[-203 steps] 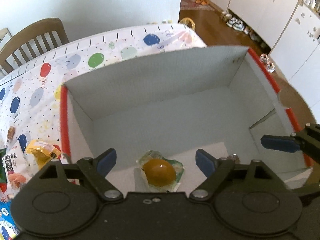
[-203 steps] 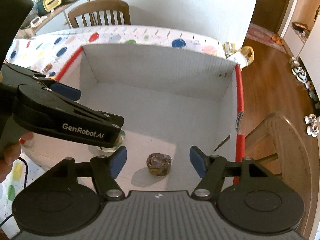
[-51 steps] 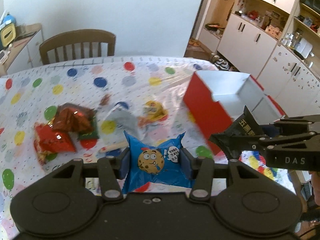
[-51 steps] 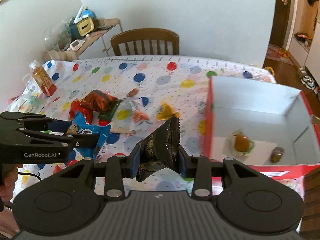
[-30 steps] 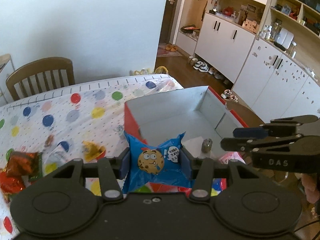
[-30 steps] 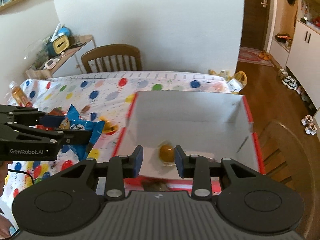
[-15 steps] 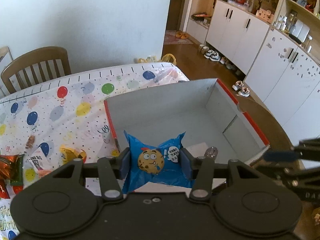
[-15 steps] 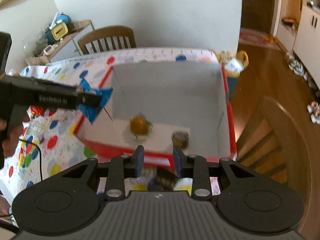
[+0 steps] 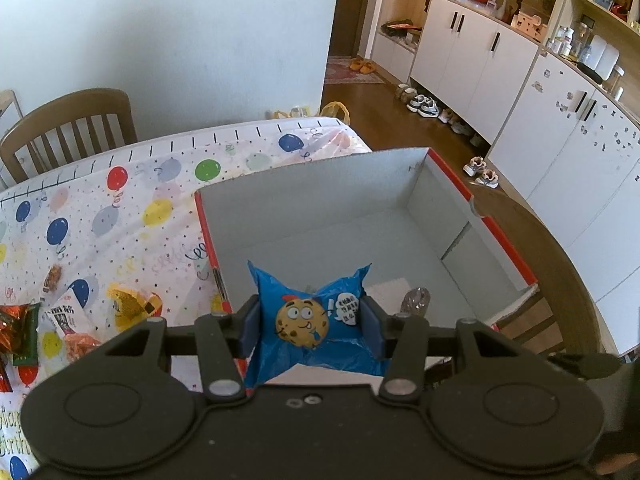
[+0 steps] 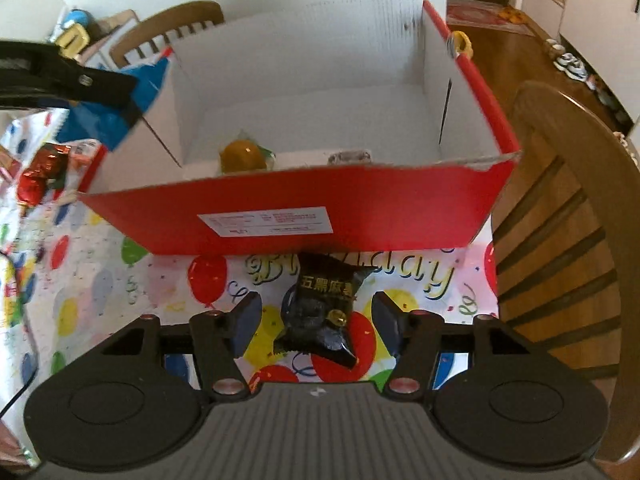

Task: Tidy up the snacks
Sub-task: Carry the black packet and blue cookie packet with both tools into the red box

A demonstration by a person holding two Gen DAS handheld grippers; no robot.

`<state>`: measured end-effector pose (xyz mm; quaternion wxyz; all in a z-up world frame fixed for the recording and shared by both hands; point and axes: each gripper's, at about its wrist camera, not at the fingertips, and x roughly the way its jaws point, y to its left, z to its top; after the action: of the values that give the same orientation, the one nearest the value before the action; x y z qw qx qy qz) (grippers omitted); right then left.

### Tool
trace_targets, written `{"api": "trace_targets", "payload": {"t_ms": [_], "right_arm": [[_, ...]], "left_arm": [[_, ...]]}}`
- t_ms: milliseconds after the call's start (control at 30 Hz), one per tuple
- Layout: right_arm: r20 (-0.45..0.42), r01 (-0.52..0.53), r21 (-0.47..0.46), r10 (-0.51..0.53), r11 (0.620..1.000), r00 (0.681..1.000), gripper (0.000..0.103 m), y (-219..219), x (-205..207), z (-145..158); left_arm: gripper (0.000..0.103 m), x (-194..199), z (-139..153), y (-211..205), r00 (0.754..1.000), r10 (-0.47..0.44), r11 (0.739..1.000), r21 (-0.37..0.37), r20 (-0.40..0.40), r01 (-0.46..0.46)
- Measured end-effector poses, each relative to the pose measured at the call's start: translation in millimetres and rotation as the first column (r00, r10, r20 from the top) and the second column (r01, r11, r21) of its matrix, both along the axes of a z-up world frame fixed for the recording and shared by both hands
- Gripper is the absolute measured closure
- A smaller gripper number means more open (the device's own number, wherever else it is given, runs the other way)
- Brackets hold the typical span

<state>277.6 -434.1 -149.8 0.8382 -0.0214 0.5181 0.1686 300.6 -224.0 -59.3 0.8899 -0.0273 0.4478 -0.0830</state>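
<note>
The left gripper is clamping the blue cookie packet over the red box, ready to drop it in. The right gripper is opening its fingers around the black sesame packet, lying outside the box on the tabletop.

You get bright, even daylight and crisp detail in the left wrist view. Your right wrist view is motion-blurred, worst across the upper half. Both frames bow strongly, with dark corners.
</note>
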Motion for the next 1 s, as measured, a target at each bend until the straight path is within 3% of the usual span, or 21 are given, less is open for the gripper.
{"api": "trace_targets", "payload": {"t_ms": [300,400,500,633,800,1000], "right_arm": [[0.03,0.035,-0.091,-0.032,0.995,0.999,0.043,23,4,-20],[0.032,0.036,-0.12,-0.033,0.992,0.999,0.048,27,3,-24],[0.034,0.042,-0.144,-0.037,0.989,0.999,0.061,30,1,-26],[0.043,0.057,-0.152,-0.051,0.987,0.998,0.07,29,-2,-27],[0.047,0.074,-0.117,-0.069,0.99,0.996,0.071,24,-10,-16],[0.028,0.044,-0.067,-0.042,0.997,0.999,0.071,19,-29,18]], "left_arm": [[0.053,-7,-2,6,1.0,-0.013,1.0,-0.009,-0.001,0.013],[0.053,-9,-3,9,1.0,-0.017,1.0,-0.016,-0.003,0.017],[0.053,-10,-3,10,1.0,-0.026,1.0,-0.015,-0.001,0.026],[0.053,-12,-3,12,0.999,-0.036,0.999,-0.014,-0.001,0.036],[0.053,-14,-4,13,0.999,-0.052,0.999,-0.008,-0.003,0.051],[0.053,-13,-3,15,0.998,-0.07,0.997,-0.014,0.001,0.07]]}}
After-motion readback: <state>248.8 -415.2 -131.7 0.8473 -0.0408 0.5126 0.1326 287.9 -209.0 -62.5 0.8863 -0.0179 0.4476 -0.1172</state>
